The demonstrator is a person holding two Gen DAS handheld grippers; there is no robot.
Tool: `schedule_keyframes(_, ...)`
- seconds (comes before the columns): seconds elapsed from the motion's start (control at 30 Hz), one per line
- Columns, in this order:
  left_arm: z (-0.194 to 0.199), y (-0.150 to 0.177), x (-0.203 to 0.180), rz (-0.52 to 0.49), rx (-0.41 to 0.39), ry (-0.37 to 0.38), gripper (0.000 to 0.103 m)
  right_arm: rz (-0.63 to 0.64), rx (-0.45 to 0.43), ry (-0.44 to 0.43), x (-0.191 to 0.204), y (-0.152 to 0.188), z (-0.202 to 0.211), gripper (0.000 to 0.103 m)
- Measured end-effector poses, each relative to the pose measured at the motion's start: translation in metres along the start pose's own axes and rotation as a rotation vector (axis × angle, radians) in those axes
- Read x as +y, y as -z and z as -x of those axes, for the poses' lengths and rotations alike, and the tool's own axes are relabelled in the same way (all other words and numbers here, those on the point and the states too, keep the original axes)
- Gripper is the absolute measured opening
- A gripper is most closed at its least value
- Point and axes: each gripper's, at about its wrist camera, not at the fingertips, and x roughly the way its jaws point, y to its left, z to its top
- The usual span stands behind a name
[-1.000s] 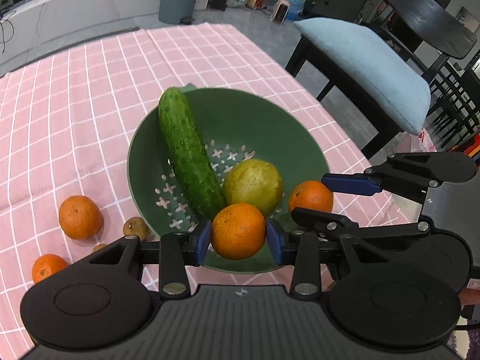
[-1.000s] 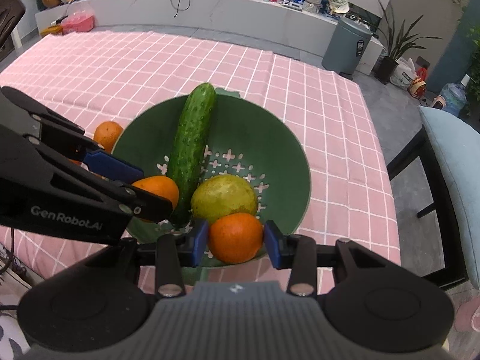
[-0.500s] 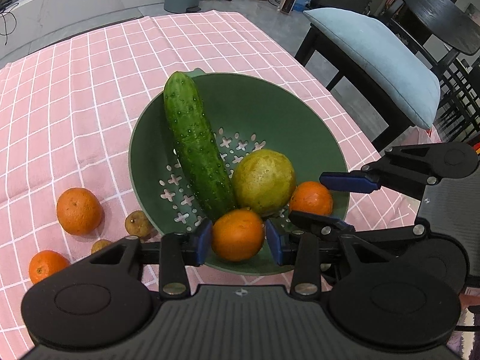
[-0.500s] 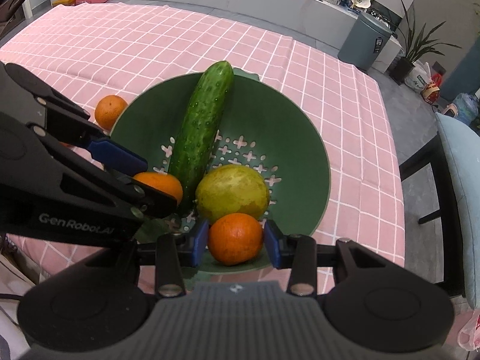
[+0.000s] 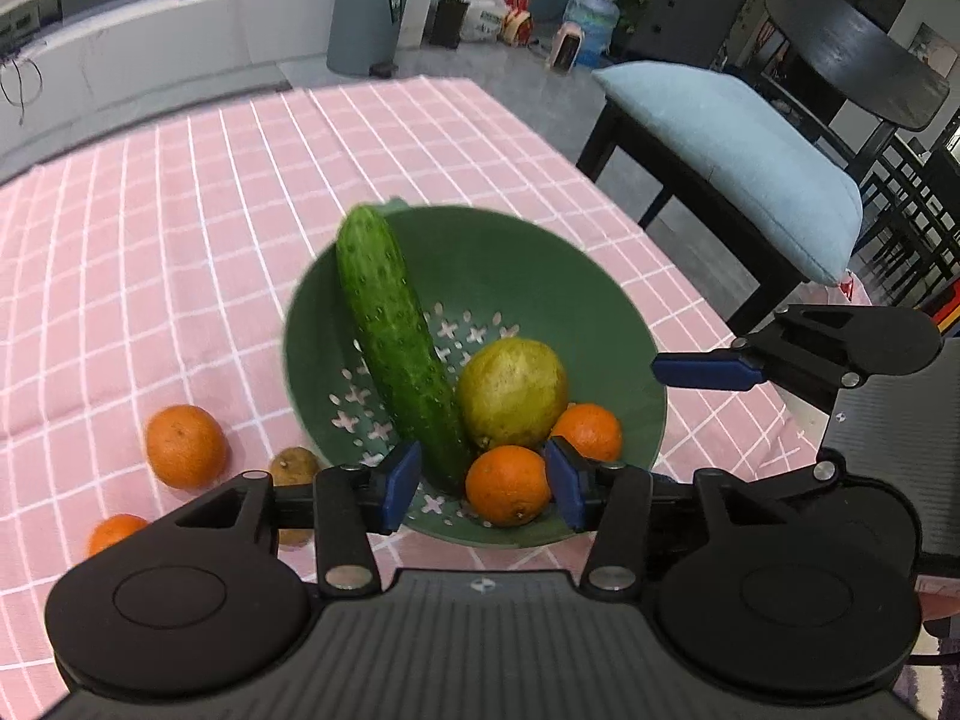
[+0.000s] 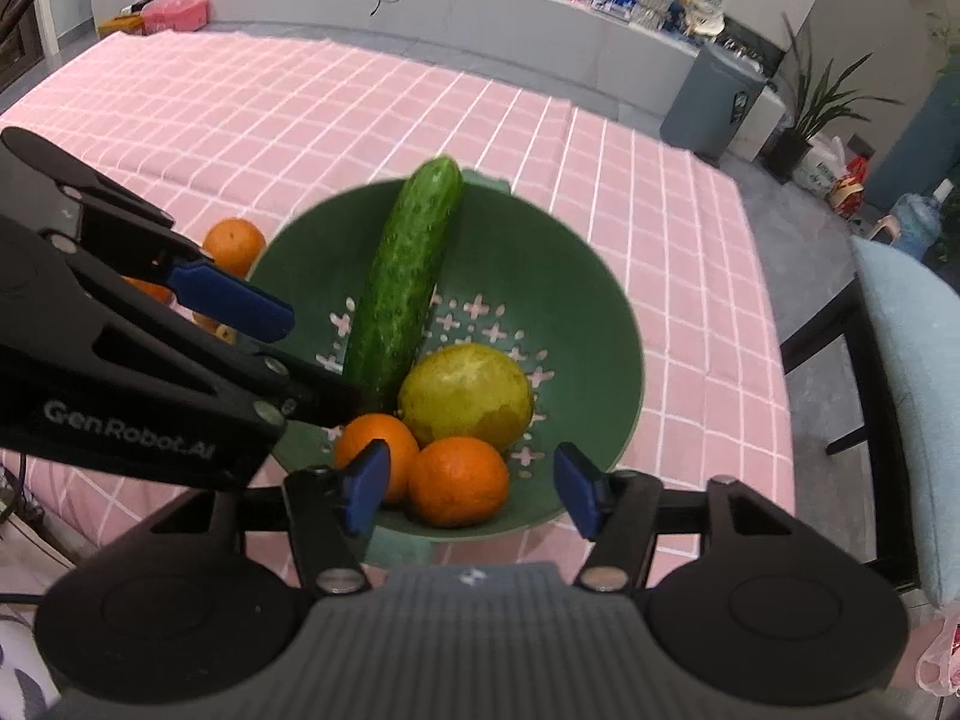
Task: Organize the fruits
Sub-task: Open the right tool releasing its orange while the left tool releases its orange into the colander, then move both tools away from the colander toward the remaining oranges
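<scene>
A green colander bowl (image 5: 600,312) (image 6: 576,276) on the pink checked cloth holds a cucumber (image 5: 390,330) (image 6: 408,282), a yellow-green fruit (image 5: 513,393) (image 6: 465,396) and two oranges. My left gripper (image 5: 483,492) hangs over the bowl's near rim. Its jaws are opening around one orange (image 5: 509,485), which rests in the bowl. My right gripper (image 6: 471,489) is also opening, and the other orange (image 6: 459,480) lies loose between its pads. Each gripper shows at the edge of the other's view.
Left of the bowl, two more oranges (image 5: 186,446) (image 5: 114,531) and a small brown fruit (image 5: 294,465) lie on the cloth. A chair with a blue cushion (image 5: 738,144) stands by the table's right edge. A grey bin (image 5: 366,18) stands on the floor beyond.
Both grippers have spread their jaws and let go of their oranges, which now sit in the bowl. The left gripper has drawn back a little.
</scene>
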Motion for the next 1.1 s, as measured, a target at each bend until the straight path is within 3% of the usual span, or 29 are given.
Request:
schedule_keyframes(0.4,0.055,0.019,0.017,-0.003,-0.09,-0.077,0.057,-0.182,-0.162,0.017,0.029,0.011,0.035,0.063)
schedule_keyframes(0.6,0.072,0.035,0.043,0.027,-0.1,-0.12,0.057,-0.263,-0.234,-0.037,0.053,0.016,0.037,0.063)
schedule_keyframes(0.77,0.078,0.048,0.079,0.117,-0.092,-0.133,0.057,-0.246,-0.276,-0.073,0.075,0.012,0.032,0.062)
schedule_keyframes(1.1,0.073,0.072,0.135,0.26,-0.083,-0.161,0.057,-0.146,-0.293,-0.105,0.116,-0.005,0.006,0.048)
